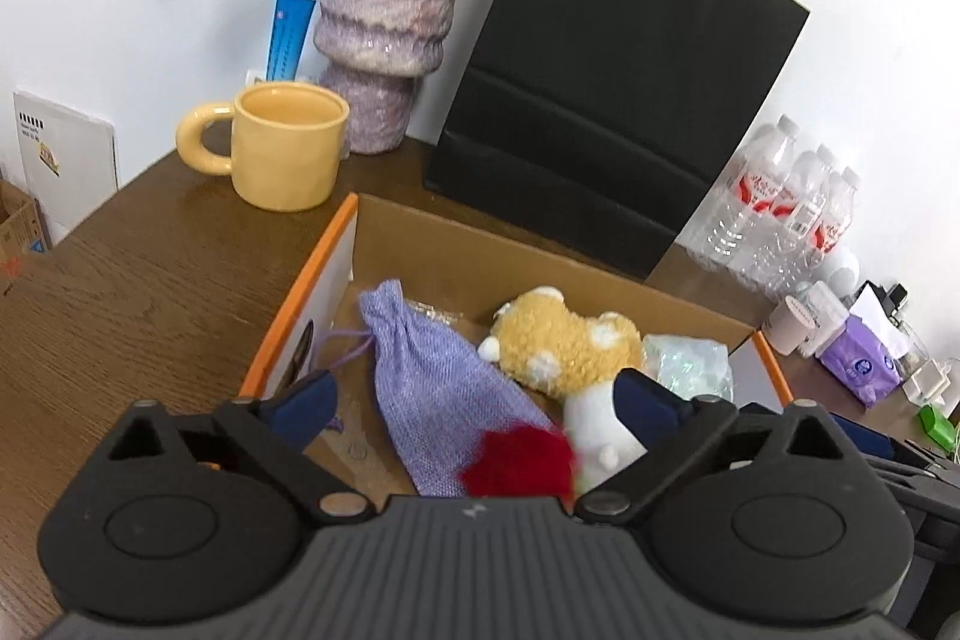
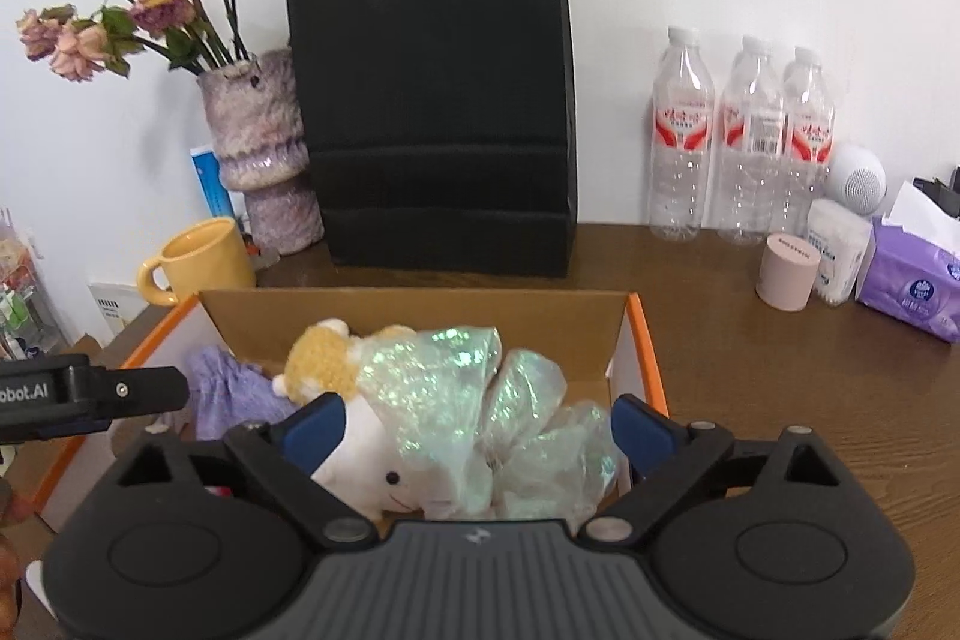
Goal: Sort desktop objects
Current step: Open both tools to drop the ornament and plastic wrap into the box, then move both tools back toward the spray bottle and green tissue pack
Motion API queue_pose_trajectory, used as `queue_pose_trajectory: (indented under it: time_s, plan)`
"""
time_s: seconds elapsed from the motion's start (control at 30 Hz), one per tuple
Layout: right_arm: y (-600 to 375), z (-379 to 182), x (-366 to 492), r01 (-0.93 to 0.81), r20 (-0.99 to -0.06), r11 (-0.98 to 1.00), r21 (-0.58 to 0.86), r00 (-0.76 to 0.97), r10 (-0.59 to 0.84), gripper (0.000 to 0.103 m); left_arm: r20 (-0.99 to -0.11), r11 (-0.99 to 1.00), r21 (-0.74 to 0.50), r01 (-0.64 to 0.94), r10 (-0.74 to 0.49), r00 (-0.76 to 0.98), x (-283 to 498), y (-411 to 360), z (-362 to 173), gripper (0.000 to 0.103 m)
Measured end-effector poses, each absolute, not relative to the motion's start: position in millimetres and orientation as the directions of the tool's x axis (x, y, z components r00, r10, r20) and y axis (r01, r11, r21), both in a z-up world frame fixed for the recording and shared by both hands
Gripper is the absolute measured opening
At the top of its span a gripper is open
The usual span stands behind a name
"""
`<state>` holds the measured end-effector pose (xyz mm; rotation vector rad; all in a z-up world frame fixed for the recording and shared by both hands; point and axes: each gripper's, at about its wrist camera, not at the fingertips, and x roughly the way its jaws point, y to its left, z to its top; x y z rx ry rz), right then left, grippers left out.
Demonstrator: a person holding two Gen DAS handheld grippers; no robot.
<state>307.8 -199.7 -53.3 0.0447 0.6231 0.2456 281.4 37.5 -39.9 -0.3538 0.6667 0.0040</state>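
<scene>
Right tool (image 2: 477, 427) spread over iridescent wrap (image 2: 480, 400) (perhaps touching) in cardboard box (image 2: 408, 310).

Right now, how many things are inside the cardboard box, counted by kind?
Plush toys: 2, the tan curly one and the white one.
Fabric pouches: 1, the lilac drawstring pouch.
Plastic wrappings: 1, the iridescent plastic wrap.
Red fluffy items: 1, blurred.
Total: 5 visible in the box.

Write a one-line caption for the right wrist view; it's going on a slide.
Open right gripper poised over cardboard box holding plush toy and iridescent bag.
</scene>
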Motion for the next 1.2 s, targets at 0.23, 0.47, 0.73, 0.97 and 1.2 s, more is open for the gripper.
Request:
queue_pose_trajectory:
  time_s: [0.23,0.47,0.73,0.97,1.2]
  plan:
    - [-197.4,-45.4,303.0,-0.218,-0.566,0.969,0.119,0.786,0.246,0.103,-0.584,0.939,-0.315,-0.139,-0.077,0.808,273.4,41.0,-27.9,0.103]
    - [-191.2,-32.2,285.7,-0.242,-0.545,0.965,0.097,0.799,0.255,0.103,-0.553,0.963,-0.243,-0.118,-0.038,0.833,260.4,34.7,-18.6,0.103]
    - [-179.8,-13.6,252.3,-0.305,-0.506,0.95,0.072,0.809,0.298,0.103,-0.501,0.97,-0.229,-0.078,-0.049,0.864,225.7,37.3,-2.5,0.103]
    - [-176.5,-6.5,212.8,-0.341,-0.485,0.936,0.089,0.806,0.34,0.103,-0.479,0.964,-0.259,-0.064,-0.071,0.875,186.9,48.7,-5.6,0.103]
    - [-174.0,-26.6,175.3,-0.39,-0.499,0.911,0.132,0.769,0.401,0.103,-0.481,0.972,-0.228,-0.058,-0.061,0.875,152.7,52.6,-13.9,0.103]
